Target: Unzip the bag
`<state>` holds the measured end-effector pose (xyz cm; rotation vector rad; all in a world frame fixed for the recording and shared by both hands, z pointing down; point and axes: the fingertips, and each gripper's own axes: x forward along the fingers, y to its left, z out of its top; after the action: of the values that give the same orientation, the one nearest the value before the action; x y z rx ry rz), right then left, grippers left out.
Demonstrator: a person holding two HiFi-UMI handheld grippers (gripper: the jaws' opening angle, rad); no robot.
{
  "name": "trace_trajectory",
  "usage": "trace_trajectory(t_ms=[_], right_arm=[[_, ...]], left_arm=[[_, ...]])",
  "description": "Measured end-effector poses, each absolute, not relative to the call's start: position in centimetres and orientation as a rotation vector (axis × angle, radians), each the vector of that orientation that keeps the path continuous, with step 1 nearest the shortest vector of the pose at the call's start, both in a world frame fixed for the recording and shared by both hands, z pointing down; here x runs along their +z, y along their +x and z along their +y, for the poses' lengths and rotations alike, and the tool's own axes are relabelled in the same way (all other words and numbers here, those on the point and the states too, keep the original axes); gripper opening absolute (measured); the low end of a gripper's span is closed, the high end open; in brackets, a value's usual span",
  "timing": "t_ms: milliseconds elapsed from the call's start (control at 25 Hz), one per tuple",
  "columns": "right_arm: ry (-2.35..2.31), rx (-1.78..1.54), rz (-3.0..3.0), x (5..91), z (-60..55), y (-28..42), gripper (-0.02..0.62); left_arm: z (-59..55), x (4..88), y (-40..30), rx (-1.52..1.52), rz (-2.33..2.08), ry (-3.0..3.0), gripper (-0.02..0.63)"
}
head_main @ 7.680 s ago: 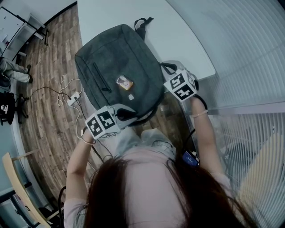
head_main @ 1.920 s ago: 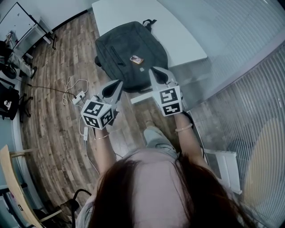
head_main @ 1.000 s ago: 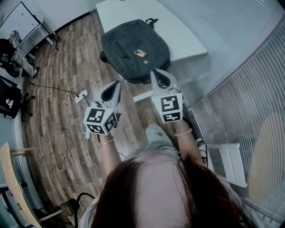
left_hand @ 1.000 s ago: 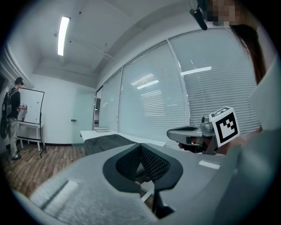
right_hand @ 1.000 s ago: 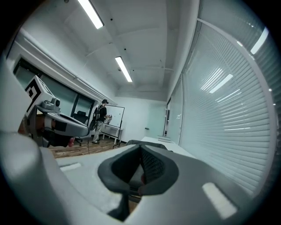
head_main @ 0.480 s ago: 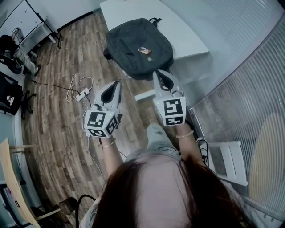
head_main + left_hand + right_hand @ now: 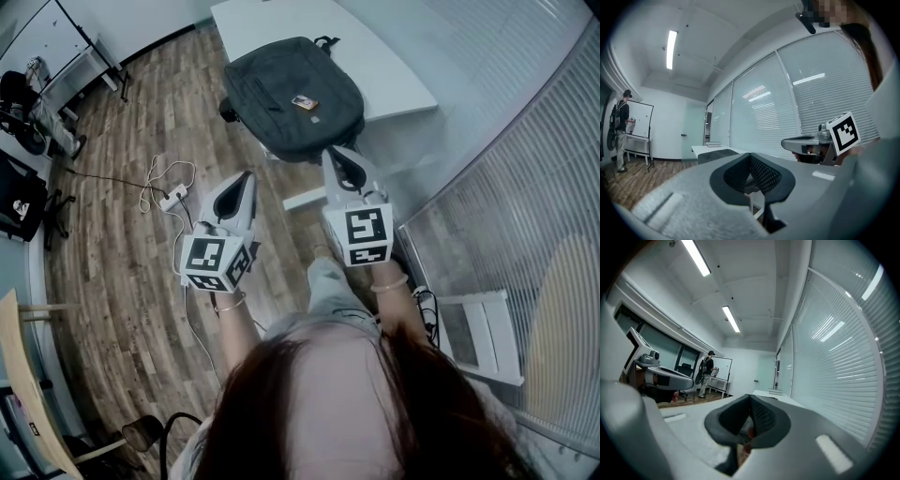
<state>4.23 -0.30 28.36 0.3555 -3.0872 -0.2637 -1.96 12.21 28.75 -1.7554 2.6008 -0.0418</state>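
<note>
Both jaws together, empty: left gripper (image 7: 245,179), right gripper (image 7: 338,156) | bag (image 7: 291,94) on table (image 7: 398,80) | power strip (image 7: 174,199)

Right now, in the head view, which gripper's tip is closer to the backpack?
The right gripper: its tip shows just below the near edge of the backpack, while the left gripper ends farther off, over the floor.

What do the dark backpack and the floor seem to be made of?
The dark grey backpack looks like matte woven fabric: dull, mottled surface. The brown plank floor looks like wood or laminate: grain and board seams show.
</note>
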Motion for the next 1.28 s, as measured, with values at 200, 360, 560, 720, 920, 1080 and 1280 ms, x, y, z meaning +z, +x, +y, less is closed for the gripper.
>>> trace_trajectory(t_ms=[200, 360, 560, 720, 920, 1080, 1280], right_arm=[[0.358, -0.275, -3.086, 28.1, 0.0, 4.7, 0.003], [0.356, -0.282, -3.081, 28.1, -0.1, 4.7, 0.003], [0.365, -0.289, -3.075, 28.0, -0.4, 4.9, 0.003], [0.361, -0.279, -3.072, 28.2, -0.7, 4.9, 0.003], [0.360, -0.272, -3.068, 28.5, -0.9, 4.6, 0.003], [0.363, -0.265, -3.062, 28.7, -1.1, 4.6, 0.003], [0.364, -0.253, -3.059, 28.8, -1.2, 4.5, 0.003]], left_arm=[[12.6, 28.4, -1.5, -0.030, 2.594, -1.754, 0.009], [12.4, 28.5, -1.5, -0.025, 2.589, -1.758, 0.010], [11.9, 28.5, -1.2, -0.017, 2.581, -1.770, 0.010], [11.3, 28.5, -1.2, -0.020, 2.574, -1.783, 0.010], [10.6, 28.6, -1.3, -0.043, 2.565, -1.798, 0.010], [10.1, 28.9, -1.3, -0.041, 2.562, -1.812, 0.010], [9.7, 29.3, -1.4, -0.045, 2.563, -1.831, 0.010]])
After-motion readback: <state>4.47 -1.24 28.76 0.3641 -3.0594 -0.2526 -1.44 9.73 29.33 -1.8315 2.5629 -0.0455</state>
